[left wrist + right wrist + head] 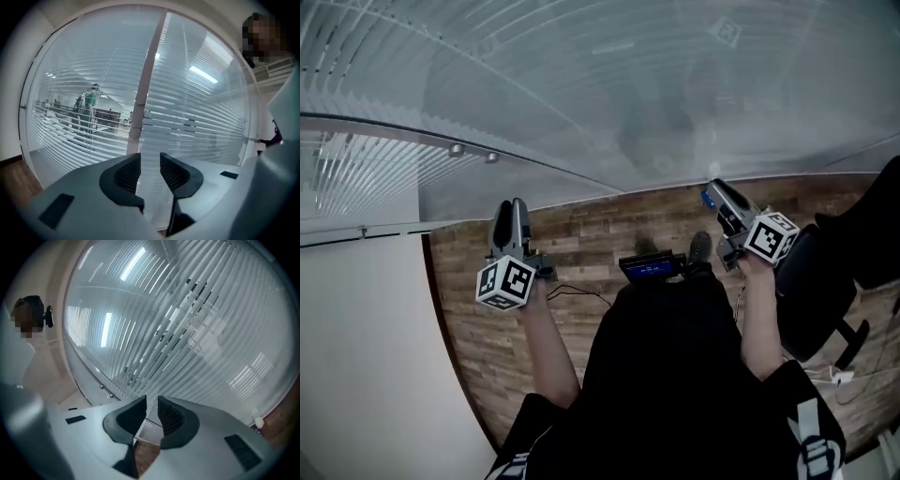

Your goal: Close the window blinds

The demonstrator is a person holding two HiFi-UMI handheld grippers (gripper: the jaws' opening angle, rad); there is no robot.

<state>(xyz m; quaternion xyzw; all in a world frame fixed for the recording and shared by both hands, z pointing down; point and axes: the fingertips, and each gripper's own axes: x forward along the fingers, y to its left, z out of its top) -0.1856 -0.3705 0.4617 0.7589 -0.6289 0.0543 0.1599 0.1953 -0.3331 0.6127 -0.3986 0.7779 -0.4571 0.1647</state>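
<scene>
Closest in, the grey plastic left gripper (pixel 150 161) has its black ribbed jaws a narrow gap apart, with nothing between them and nothing touching them. The matching grey right gripper (pixel 152 404) is the same, its jaws slightly parted and empty. Both are held above the brown wood-plank floor (pixel 572 234). Ahead, behind the glass wall, hang the white horizontal-slat window blinds (pixel 206 117), their slats tilted so that a room shows through.
</scene>
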